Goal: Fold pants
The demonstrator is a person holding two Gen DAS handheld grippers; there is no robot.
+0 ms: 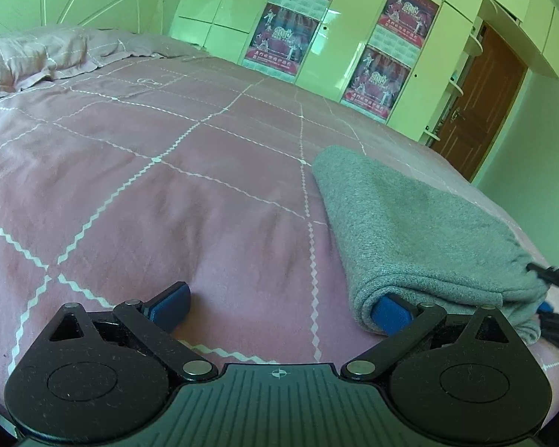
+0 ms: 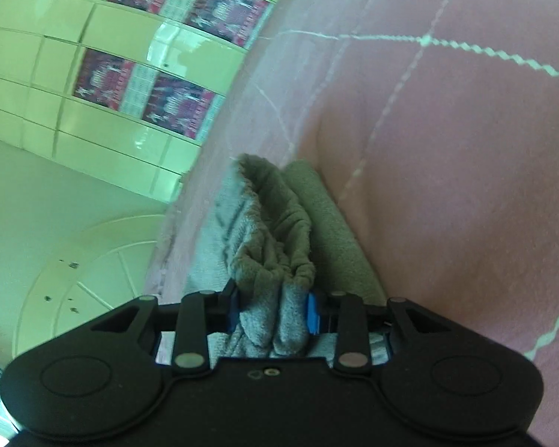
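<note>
Pants (image 1: 421, 231), grey and already doubled into a thick bundle, lie on the pink bedspread (image 1: 167, 186) near the bed's right edge, long axis running away from the cameras. The right gripper (image 2: 274, 316) is clamped on the bunched waistband end, fabric pinched between both blue pads. The left gripper (image 1: 279, 309) stands wide open; its right pad (image 1: 389, 313) touches the near rolled corner, its left pad rests on bare bedspread. The bundle therefore lies to the right of the left gripper's centre. Judgement: that gripper must shift right before closing.
</note>
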